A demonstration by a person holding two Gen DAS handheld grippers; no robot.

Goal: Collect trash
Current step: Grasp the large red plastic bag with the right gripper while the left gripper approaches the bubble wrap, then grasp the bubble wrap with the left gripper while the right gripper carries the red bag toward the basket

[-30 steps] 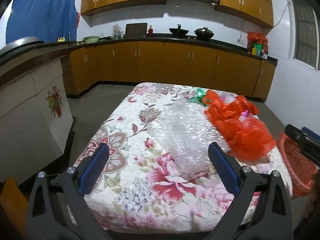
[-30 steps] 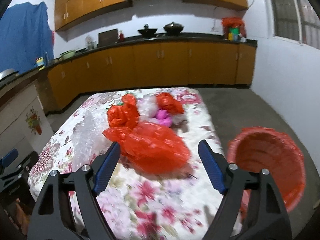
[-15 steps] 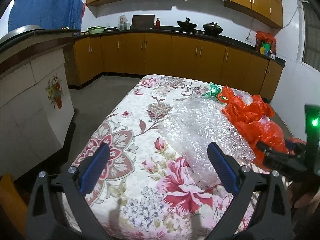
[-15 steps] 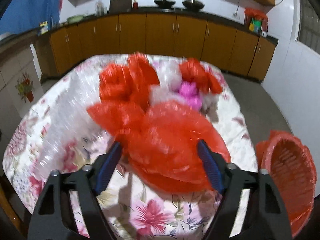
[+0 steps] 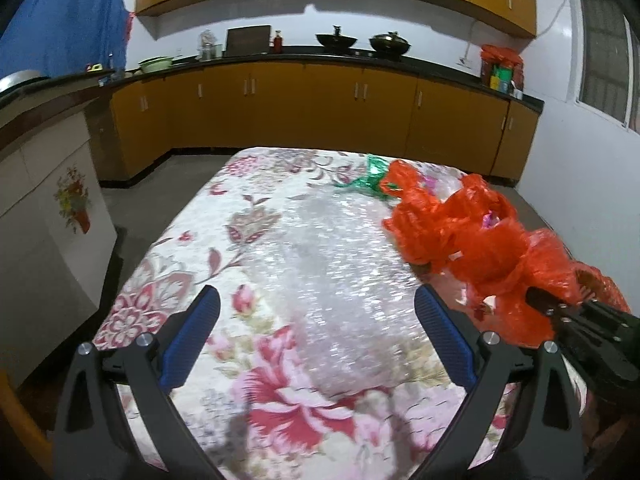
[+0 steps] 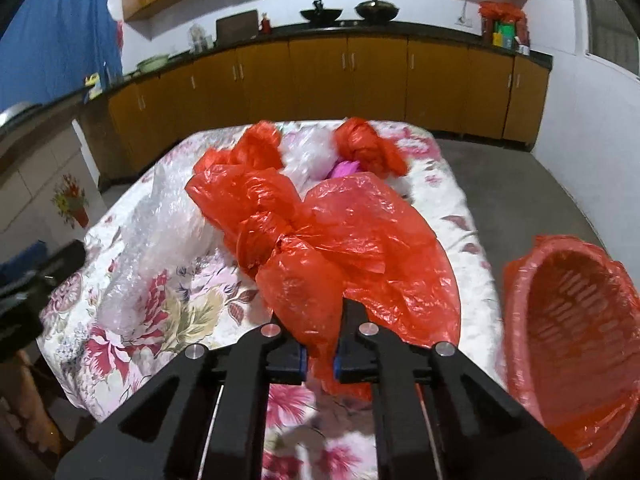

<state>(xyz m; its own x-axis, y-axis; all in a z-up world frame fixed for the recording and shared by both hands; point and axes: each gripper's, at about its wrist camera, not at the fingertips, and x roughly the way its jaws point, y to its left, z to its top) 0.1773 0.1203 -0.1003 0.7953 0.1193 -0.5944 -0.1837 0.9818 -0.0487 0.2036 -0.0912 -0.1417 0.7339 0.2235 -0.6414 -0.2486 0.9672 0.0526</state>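
A big red plastic bag [image 6: 344, 236] lies crumpled on the flowered table [image 6: 448, 200], and my right gripper [image 6: 320, 356] is shut on its near fold. The same red plastic bag [image 5: 480, 248] shows at the right of the left wrist view, with the right gripper [image 5: 548, 304] clamped on it. A sheet of clear bubble wrap [image 5: 344, 280] is spread over the middle of the table, and my left gripper [image 5: 316, 340] hovers open over its near end, nothing between its blue pads. More trash sits further back: another red bag [image 6: 368, 148], a pink scrap [image 6: 346, 168], a green wrapper [image 5: 370, 178].
A red mesh basket [image 6: 572, 332] lined with red plastic stands on the floor to the right of the table. Wooden cabinets [image 5: 320, 108] with a dark counter run along the back wall. A tiled counter [image 5: 40, 200] stands to the left, with grey floor between.
My right gripper dropped onto the big red bag and closed on its near fold. The left gripper moved forward over the table toward the bubble wrap, still open.
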